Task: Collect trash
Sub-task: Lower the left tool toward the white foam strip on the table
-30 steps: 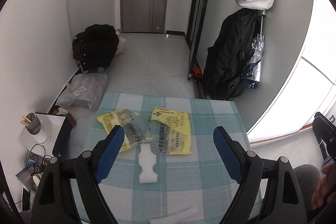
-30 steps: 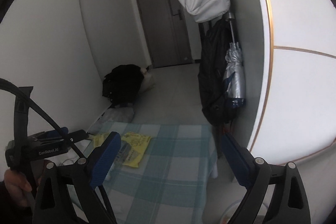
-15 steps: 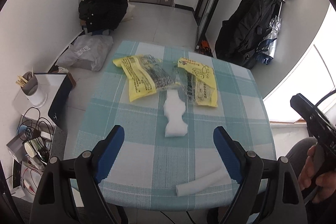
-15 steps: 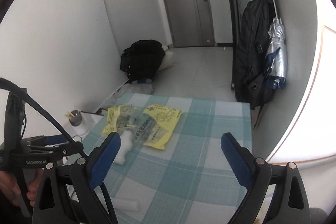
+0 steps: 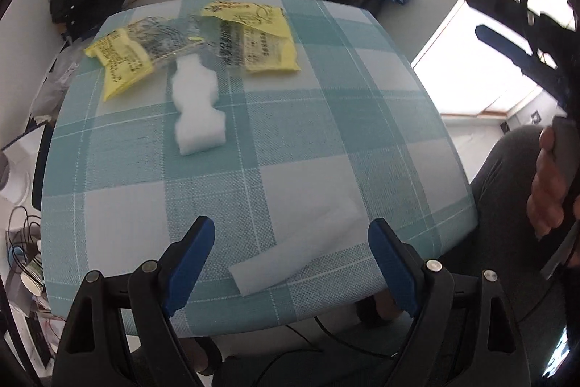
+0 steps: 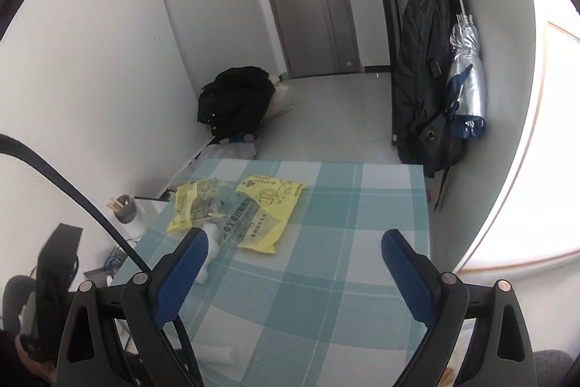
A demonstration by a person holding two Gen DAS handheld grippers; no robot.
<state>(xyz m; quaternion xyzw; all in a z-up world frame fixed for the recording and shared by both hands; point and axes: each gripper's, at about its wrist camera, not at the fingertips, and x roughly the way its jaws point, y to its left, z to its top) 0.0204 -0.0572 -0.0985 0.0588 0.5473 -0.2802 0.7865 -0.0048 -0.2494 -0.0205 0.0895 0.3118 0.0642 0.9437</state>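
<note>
- Left wrist view: the left gripper (image 5: 290, 254) hangs over the near edge of a table (image 5: 391, 89) spread with a teal-and-white checked cloth, its blue-padded jaws spread wide and pinching nothing.
- A rolled white paper scrap (image 5: 295, 254) lies on the cloth near that edge, angled between the two open pads and apart from both; the wide spread looks chosen to straddle it for a first pick.
- Further up the tabletop, a wavy-edged white foam piece (image 5: 198, 109) lies left of centre, its far end touching the wrappers.
- Two yellow-and-clear plastic wrappers sit along the far edge: the left wrapper (image 5: 136, 55) towards the far left corner, the right wrapper (image 5: 252, 40) just beside it, their clear ends overlapping. All four pieces look like the trash to be collected, and none is off the table yet.
- No bin or bag for the trash can be made out in either view.
- At the right of this view, a person's hand (image 5: 551, 191) grips the handle of the other tool, beside a grey-clad leg.
- Right wrist view: the right gripper (image 6: 293, 272) hovers above the near part of the tabletop with its jaws likewise spread and empty, aimed towards the wrappers, apparently standing by.
- Judged from the layout, collection is at its very start, and the thin roll may slide on the cloth as the pads close.
</note>
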